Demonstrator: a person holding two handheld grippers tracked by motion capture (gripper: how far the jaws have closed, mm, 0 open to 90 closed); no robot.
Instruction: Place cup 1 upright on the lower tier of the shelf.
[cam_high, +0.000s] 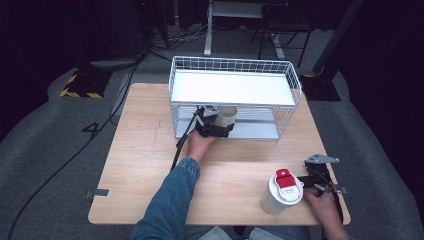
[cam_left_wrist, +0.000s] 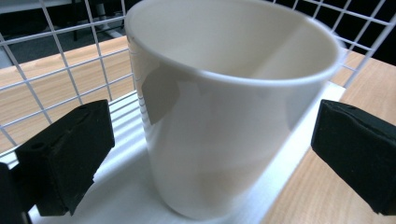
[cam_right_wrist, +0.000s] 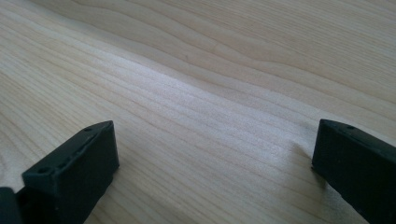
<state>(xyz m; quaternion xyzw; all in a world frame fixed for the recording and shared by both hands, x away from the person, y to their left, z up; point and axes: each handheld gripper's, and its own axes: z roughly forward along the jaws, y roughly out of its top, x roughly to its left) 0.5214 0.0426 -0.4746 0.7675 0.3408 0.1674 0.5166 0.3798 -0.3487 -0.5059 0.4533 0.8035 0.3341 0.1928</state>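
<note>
I start with the tabletop (cam_high: 150, 165), pale wood, and the white wire rack (cam_high: 235, 75) standing along its far edge, a solid shelf on top and a slatted lower shelf beneath. My left hand (cam_high: 199, 144) reaches into the rack's open front at the left end of that lower shelf.

There sits the cup (cam_left_wrist: 224, 107), white, lidless and upright on the slatted shelf near its front edge, the wire grid behind it. I judge it light and thin-walled, a smooth tapered shell that would squash or slip upward if squeezed hard. The rim is its stiffest part, so I would take hold of the upper wall just under the rim, with gentle pressure, and keep it level.

Near the tabletop's front right corner stands a second white cup (cam_high: 280, 194) capped with a lid bearing a red tab; it looks heavier for the lid, though I cannot see inside.

The left gripper (cam_left_wrist: 215, 158) has its jaws spread wide, one on either side of the open cup; in its own view clear gaps show on both sides, so nothing is clamped.

The right gripper (cam_right_wrist: 210, 172) sits at the right front edge just beside the lidded cup, jaws wide apart over bare wood, holding nothing.
</note>
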